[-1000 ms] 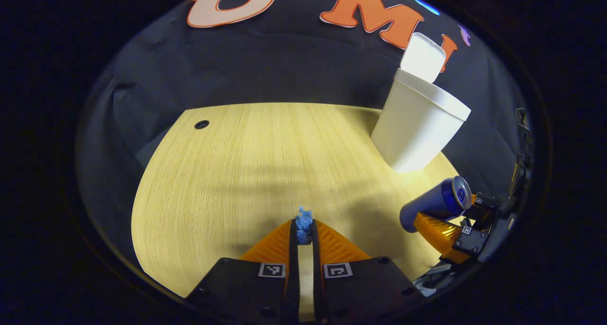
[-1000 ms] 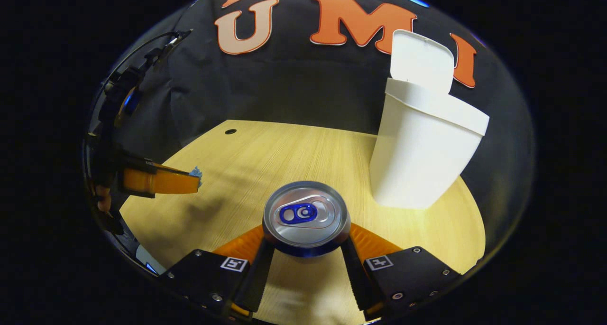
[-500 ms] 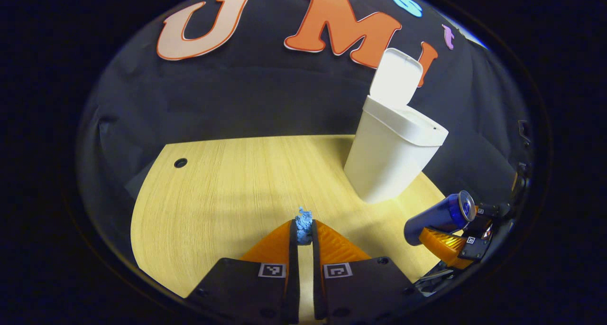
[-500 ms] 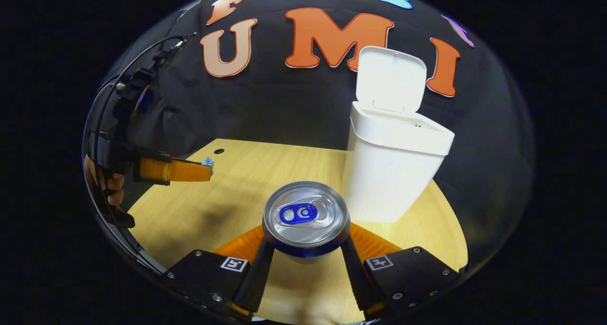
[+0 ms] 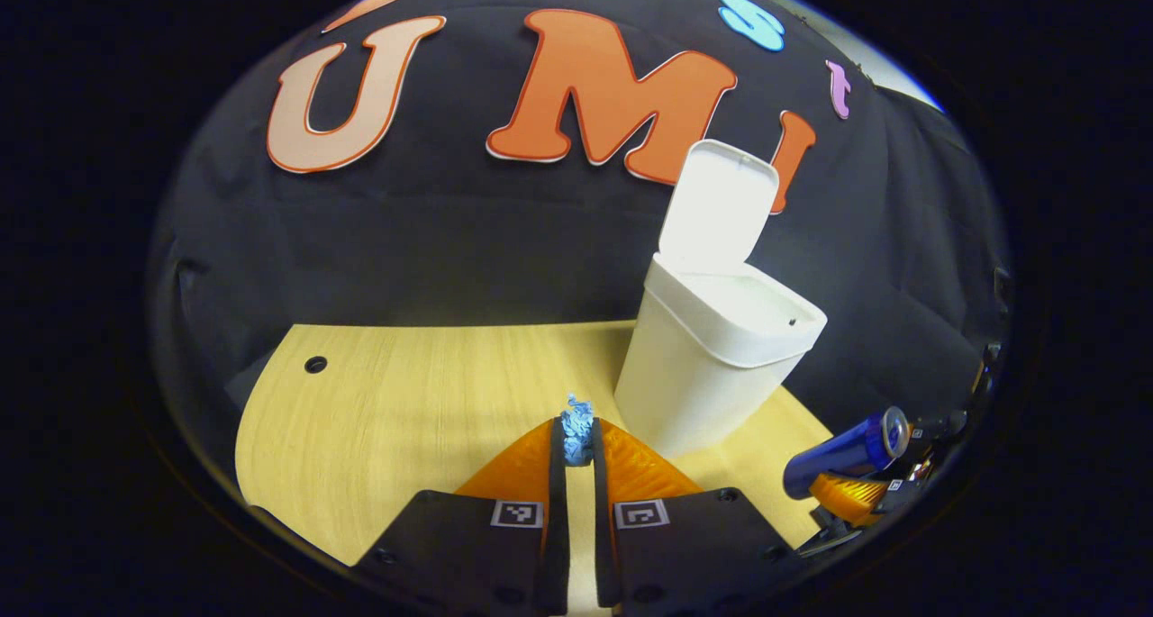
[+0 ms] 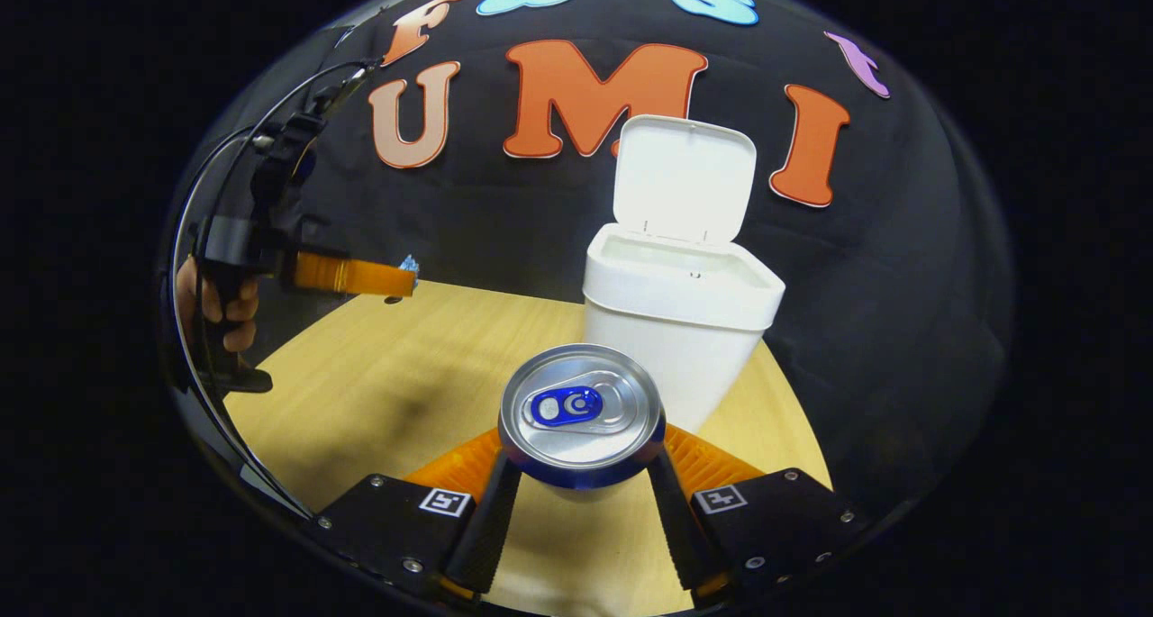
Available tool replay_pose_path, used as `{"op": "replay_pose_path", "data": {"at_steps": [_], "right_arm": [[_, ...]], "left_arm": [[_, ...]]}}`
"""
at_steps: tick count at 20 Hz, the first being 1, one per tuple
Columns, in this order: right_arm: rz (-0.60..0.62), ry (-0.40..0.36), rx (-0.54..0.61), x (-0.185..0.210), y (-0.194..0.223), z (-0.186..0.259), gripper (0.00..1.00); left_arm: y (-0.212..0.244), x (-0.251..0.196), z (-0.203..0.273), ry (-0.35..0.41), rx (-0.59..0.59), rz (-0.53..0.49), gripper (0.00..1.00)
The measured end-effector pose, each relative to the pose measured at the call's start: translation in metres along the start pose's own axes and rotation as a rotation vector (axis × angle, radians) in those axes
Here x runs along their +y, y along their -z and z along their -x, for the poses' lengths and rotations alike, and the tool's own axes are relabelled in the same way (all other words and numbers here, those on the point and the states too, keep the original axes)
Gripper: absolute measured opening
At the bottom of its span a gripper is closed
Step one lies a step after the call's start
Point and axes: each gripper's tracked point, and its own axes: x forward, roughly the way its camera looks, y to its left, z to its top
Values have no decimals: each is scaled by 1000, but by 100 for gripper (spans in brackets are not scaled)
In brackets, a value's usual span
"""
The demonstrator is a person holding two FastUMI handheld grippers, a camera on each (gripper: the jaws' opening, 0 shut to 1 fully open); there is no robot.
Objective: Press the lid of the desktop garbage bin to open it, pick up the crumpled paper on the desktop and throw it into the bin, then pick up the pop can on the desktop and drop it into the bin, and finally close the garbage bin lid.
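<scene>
The white desktop bin (image 5: 707,365) (image 6: 676,329) stands on the wooden desk with its lid (image 5: 718,204) (image 6: 683,178) flipped up. My left gripper (image 5: 577,441) is shut on a small blue crumpled paper (image 5: 576,421), held above the desk to the left of the bin. In the right gripper view that left gripper (image 6: 410,275) hangs at the far left with the blue paper (image 6: 409,265) at its tips, a hand (image 6: 216,302) holding it. My right gripper (image 6: 582,459) is shut on the blue pop can (image 6: 581,412), top facing the camera. The can (image 5: 847,450) also appears low right in the left gripper view.
The wooden desk (image 5: 405,410) (image 6: 387,383) has a small round cable hole (image 5: 315,364) near its far left corner. The black cloth wall rises right behind the bin. Open desk surface lies left of the bin.
Both grippers have risen with their loads, so the bin now sits lower in both views and its open rim shows from above. The paper and the can stay gripped.
</scene>
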Motion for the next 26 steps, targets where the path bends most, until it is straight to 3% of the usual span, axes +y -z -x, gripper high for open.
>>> {"op": "replay_pose_path", "data": {"at_steps": [13, 26], "right_arm": [[-24, -3, -56, -81, -5, 3, 75], [-31, 25, -72, -127, -6, 4, 76]], "left_arm": [[-73, -104, -37, 28, -171, -83, 15], [-97, -152, -80, 82, -262, -150, 15]]}}
